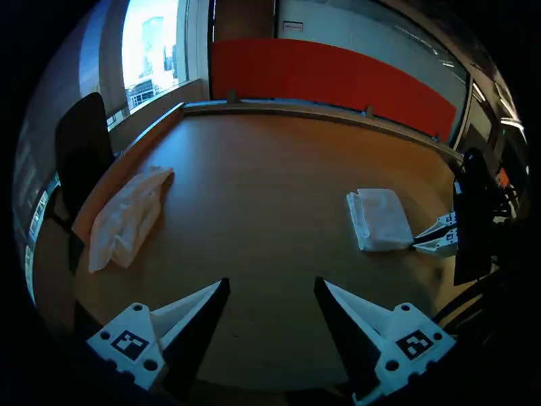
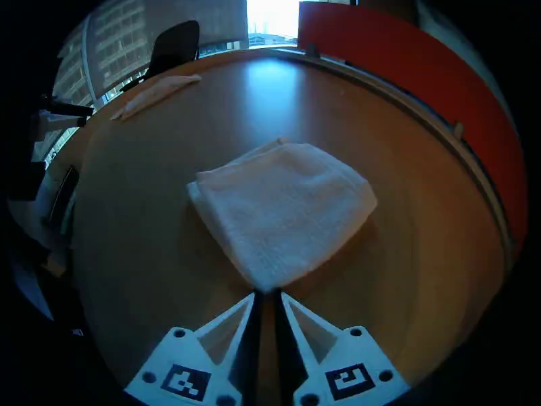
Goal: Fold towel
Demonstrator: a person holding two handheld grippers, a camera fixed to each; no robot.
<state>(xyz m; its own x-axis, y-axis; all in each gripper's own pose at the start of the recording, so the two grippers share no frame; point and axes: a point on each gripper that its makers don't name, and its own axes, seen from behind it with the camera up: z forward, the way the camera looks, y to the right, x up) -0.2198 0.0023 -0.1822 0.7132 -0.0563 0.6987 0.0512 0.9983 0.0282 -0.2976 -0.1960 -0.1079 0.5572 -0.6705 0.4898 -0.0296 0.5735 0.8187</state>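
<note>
Right tongs [image 2: 267,298] clenched at folded towel [image 2: 284,210] corner | left tongs [image 1: 270,284] released above table [image 1: 270,169] | crumpled towel [image 1: 128,216] near edge

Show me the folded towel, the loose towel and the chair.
folded towel [image 2: 284,210], right gripper view, middle of its top face.
loose towel [image 1: 128,216], left gripper view, middle of the bunched cloth.
chair [image 1: 81,143], left gripper view, its backrest.

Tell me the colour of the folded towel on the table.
White, with no pattern. The folded towel shows best in the right gripper view.
</note>
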